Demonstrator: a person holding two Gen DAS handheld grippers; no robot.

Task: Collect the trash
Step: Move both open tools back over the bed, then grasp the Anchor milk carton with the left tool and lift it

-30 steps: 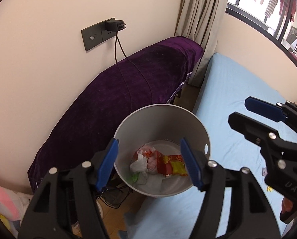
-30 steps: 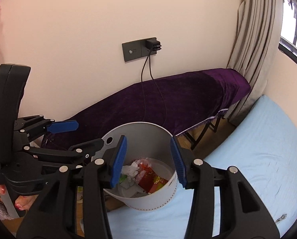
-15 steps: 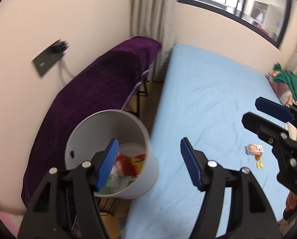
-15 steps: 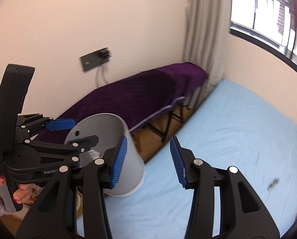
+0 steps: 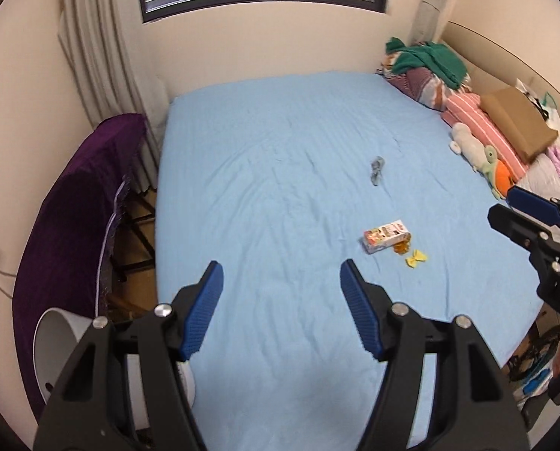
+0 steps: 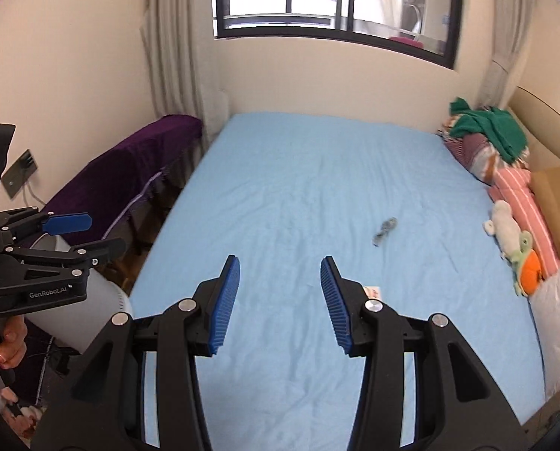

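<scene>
at the far left i see the purple cloth point(image 5: 73, 203) draped along the wall, and near it, low in the corner, the white bin point(image 5: 60, 342) standing beside the bed's left edge. my left claw point(image 5: 281, 289) hangs over the near part of the blue bed point(image 5: 280, 173), its blue pads spread wide with only sheet between them. in the right wrist view my right claw point(image 6: 280, 289) is parted more narrowly, also empty, over the near middle of the bed, with the left claw point(image 6: 86, 233) showing at the left edge above the bin point(image 6: 103, 300).

right of my left claw the trash lies on the sheet: a small snack box point(image 5: 385, 235) on its side, an orange scrap point(image 5: 402, 248) touching its right end, and a yellow wrapper point(image 5: 417, 258) just beside that. farther off, toward the middle, sits a grey crumpled bit point(image 5: 376, 167). in the right wrist view the box point(image 6: 373, 292) peeks out just behind the right pad. along the far right edge are striped pillows point(image 5: 482, 127), a soft toy point(image 5: 482, 154) and a green garment point(image 5: 430, 58).
</scene>
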